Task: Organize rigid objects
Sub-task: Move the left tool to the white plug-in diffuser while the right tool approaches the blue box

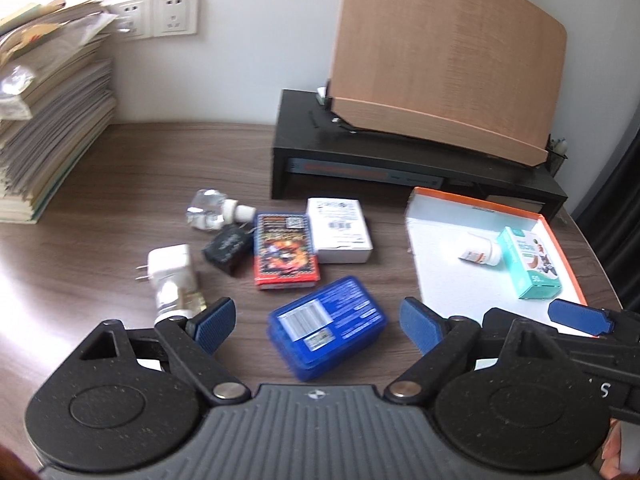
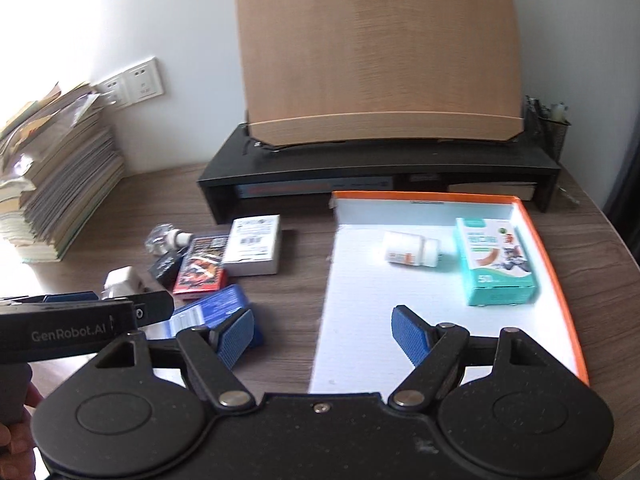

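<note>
My left gripper (image 1: pixel 316 322) hangs with its jaws spread wide and holding nothing, the flat blue plastic box with a barcode label (image 1: pixel 328 338) lying on the dark wood-grain table (image 1: pixel 120 184) between the pads but touching neither. My right gripper (image 2: pixel 322 334) is equally wide open and empty, poised over the near edge of the shallow white tray with an orange rim (image 2: pixel 560 280).

Just beyond the blue box lie a red and black printed card box (image 1: pixel 286 256), a white rectangular carton (image 1: pixel 340 235), a small black adapter (image 1: pixel 225 246), a white plug-in charger (image 1: pixel 168 268) and a clear faceted bottle with a white neck (image 1: pixel 212 210), all clustered close together. Inside the tray, a white pill bottle (image 2: pixel 410 254) lies on its side near a teal cardboard box (image 2: pixel 494 264).

Farther back stand a black monitor riser (image 2: pixel 380 164), a tall stack of books and papers (image 1: pixel 44 120) and white wall sockets (image 1: pixel 160 14).
</note>
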A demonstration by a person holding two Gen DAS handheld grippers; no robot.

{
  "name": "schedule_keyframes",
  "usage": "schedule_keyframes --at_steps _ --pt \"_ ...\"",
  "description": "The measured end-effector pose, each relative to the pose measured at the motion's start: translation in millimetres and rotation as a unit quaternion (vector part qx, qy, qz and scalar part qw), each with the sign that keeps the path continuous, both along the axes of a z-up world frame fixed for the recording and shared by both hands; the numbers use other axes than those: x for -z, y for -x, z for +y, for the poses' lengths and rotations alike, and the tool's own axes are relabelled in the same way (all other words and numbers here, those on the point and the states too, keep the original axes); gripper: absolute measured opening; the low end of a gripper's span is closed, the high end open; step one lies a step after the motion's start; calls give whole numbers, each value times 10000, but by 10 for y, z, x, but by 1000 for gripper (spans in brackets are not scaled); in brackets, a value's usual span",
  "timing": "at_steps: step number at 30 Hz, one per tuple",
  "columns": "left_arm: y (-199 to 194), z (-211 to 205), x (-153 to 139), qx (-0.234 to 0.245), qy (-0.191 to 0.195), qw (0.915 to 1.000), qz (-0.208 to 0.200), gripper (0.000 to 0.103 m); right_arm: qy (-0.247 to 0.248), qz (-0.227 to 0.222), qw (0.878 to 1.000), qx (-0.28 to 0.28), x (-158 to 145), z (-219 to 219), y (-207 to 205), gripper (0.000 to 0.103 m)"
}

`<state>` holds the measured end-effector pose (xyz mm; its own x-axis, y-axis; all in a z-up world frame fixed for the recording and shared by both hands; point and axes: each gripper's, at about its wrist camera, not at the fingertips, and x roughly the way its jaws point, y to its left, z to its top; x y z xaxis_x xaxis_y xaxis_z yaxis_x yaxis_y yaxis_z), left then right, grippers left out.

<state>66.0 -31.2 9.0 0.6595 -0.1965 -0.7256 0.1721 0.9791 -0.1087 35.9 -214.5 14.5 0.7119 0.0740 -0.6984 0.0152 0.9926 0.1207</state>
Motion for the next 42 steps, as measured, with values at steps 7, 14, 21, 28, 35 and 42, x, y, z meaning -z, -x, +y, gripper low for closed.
schedule_keyframes --at_steps 7,14,21,28,35,42 --pt "131 386 59 -311 27 9995 27 91 -41 78 9991 -416 59 339 -16 90" --pt "231 663 105 -494 69 9988 16 92 -47 133 9977 -658 97 544 -1 90" --pt "259 877 235 -726 65 9973 120 92 -36 216 9975 -667 149 571 -19 90" --pt "197 977 341 -856 122 9960 231 93 -65 307 9975 -635 219 547 -68 91" --pt "11 922 478 -627 67 9978 193 100 -79 413 9970 -652 297 535 -170 91" --pt "-196 804 699 -15 -539 9985 -28 103 -76 541 9961 -688 400 518 -317 91"
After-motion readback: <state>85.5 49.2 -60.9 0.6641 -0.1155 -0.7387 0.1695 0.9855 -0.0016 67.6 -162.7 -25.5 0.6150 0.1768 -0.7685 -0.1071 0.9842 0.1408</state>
